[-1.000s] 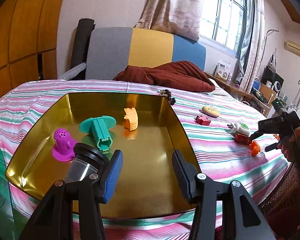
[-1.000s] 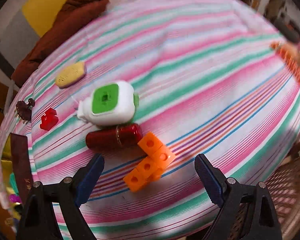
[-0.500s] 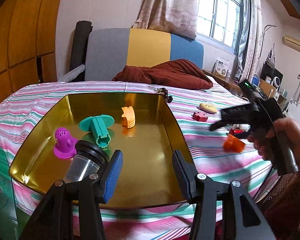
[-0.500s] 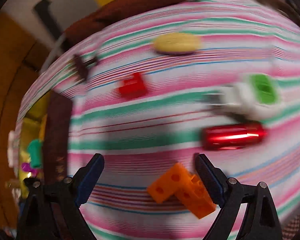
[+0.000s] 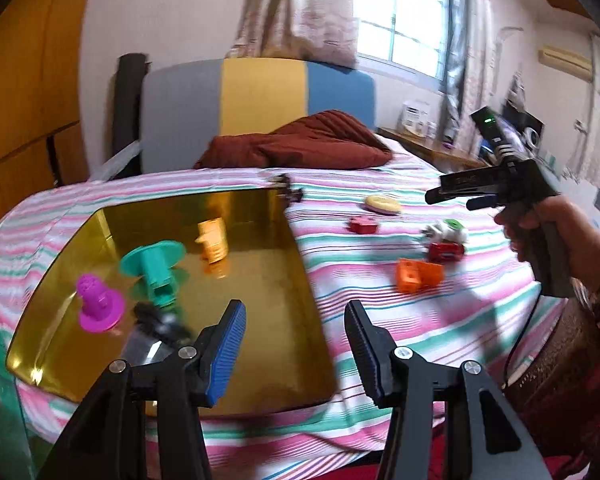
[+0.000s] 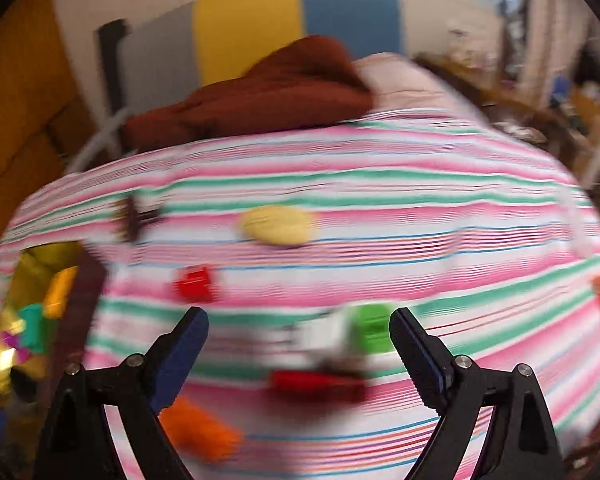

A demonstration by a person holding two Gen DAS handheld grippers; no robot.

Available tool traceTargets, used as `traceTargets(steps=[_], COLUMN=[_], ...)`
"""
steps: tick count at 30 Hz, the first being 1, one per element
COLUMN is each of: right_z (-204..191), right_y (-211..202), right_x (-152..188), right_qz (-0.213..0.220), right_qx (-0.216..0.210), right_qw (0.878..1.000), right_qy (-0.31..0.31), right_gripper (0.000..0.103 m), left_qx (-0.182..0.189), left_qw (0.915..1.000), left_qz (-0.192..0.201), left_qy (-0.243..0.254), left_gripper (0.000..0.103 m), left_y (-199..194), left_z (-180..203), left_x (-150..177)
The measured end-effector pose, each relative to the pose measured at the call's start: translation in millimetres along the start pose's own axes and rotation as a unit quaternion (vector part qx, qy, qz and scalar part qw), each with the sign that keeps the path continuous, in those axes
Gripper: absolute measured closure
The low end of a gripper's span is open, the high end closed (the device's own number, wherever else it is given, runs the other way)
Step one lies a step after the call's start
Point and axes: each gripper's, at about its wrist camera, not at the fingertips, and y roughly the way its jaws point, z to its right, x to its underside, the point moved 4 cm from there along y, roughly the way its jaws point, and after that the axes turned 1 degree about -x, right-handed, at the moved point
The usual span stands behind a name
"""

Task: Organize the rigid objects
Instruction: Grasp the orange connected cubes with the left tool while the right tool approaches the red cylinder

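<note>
Nearby, a shiny gold metal tray (image 5: 292, 264) is seen on the striped bedspread (image 5: 380, 320), with a magenta perforated dome (image 5: 96, 300), a teal flanged plastic part (image 5: 156, 264) and an orange ridged piece (image 5: 214, 240) lying inside. Beside the tray, orange cube blocks (image 5: 418, 274), a glossy red cylinder (image 5: 444, 250) and a flat yellow oval (image 5: 382, 204) are scattered on the cloth. The left hand-held gripper (image 5: 296, 344) is spread and empty over the tray's edge. The right hand-held gripper (image 6: 298, 354) is spread wide, nothing pinched.
</note>
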Motion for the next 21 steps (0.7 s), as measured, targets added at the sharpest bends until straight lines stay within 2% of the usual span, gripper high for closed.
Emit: traceTargets(steps=[1, 3, 5, 7, 10, 14, 18, 21], right_z=[11.9, 31.1, 47.9, 64.0, 79.2, 84.4, 82.3, 80.5], right_y=[4.3, 16.4, 25.1, 24.3, 27.0, 29.6, 23.7, 24.1], right_x=[1.0, 8.4, 14.9, 17.1, 23.8, 26.9, 24.4, 23.9], right_qz=[0.003, 0.000, -0.045, -0.047, -0.065, -0.068, -0.048, -0.049], right_qx=[0.024, 0.044, 0.043, 0.039, 0.023, -0.006, -0.029, -0.034], right_qw=[1.000, 0.998, 0.996, 0.991, 0.985, 0.979, 0.978, 0.978], right_qy=[0.007, 0.033, 0.068, 0.117, 0.157, 0.194, 0.203, 0.202], right_gripper=[0.010, 0.010, 0.010, 0.008, 0.007, 0.007, 0.007, 0.007], left_qx=[0.006, 0.022, 0.033, 0.042, 0.068, 0.094, 0.089, 0.076], left_qw=[1.0000, 0.9993, 0.9979, 0.9966, 0.9928, 0.9884, 0.9870, 0.9884], left_qz=[0.000, -0.003, -0.011, -0.018, -0.037, -0.076, -0.092, -0.097], left_qy=[0.008, 0.030, 0.055, 0.068, 0.092, 0.091, 0.098, 0.089], left_gripper=[0.051, 0.050, 0.050, 0.050, 0.049, 0.049, 0.048, 0.042], left_y=[0.8, 3.6, 9.9, 16.1, 32.4, 64.5, 98.9, 120.3], left_z=[6.1, 22.4, 40.3, 54.6, 83.5, 116.4, 138.9, 143.4], left_x=[-1.9, -5.9, -10.8, -15.3, -22.7, -26.4, -28.4, -28.3])
